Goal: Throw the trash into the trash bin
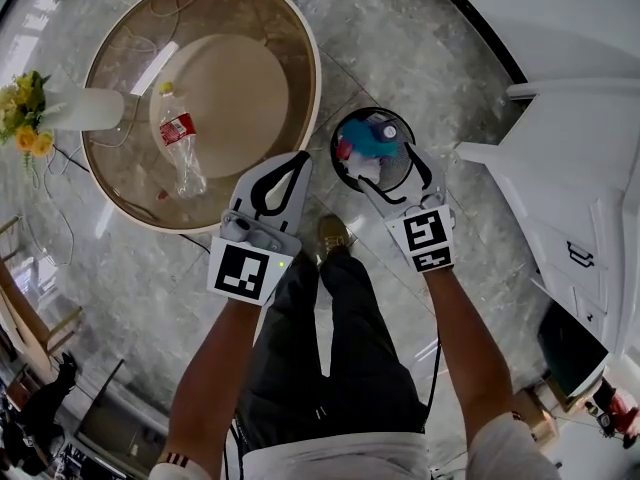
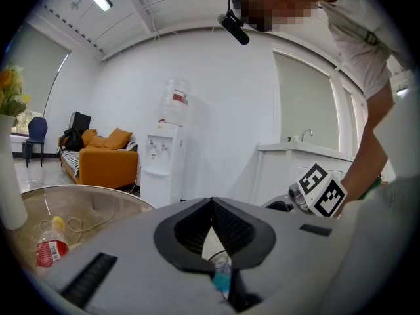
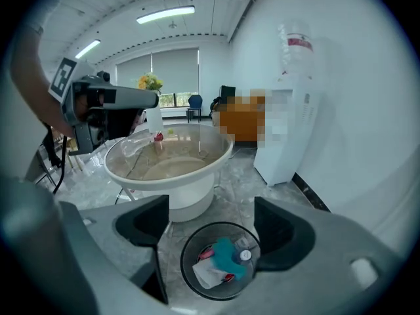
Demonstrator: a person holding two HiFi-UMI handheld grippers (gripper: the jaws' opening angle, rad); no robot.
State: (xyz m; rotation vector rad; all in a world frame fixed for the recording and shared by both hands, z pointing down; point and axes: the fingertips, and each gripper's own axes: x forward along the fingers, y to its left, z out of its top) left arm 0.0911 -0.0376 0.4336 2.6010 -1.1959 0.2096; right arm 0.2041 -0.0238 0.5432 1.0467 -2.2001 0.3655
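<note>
1. A person stands on a marbled floor (image 1: 120, 268) with a gripper in each hand. Both arms reach forward, and one shoe (image 1: 335, 233) shows below them.
2. The right gripper (image 1: 385, 164) is held over the round trash bin (image 1: 335, 153). Its jaws are spread wide with nothing between them, and its own view (image 3: 211, 222) looks straight down into the bin (image 3: 187, 271) through the gap.
3. The bin stands on the floor just beside the round table and already holds rubbish: a teal piece (image 1: 375, 138) on top, crumpled white paper (image 1: 368, 168) beside it, and something red at one side. The right gripper view shows the same teal piece (image 3: 226, 254) and paper (image 3: 207, 274).
4. The left gripper (image 1: 298, 160) has its jaws brought together at the tips and grips nothing. In its own view (image 2: 211, 205) only a small hollow shows behind the meeting point. From the head view its tips lie near the rim of the glass tabletop (image 1: 240, 28), between table and bin.
5. One item of trash remains on the tabletop — a clear plastic bottle (image 1: 180, 143) with a red label and yellow cap, lying on its side, well apart from both grippers.
6. A white vase of yellow flowers (image 1: 85, 108) stands at the tabletop's far edge.
7. Behind, the left gripper view takes in a water dispenser (image 2: 163, 156) and an orange sofa (image 2: 105, 163).
</note>
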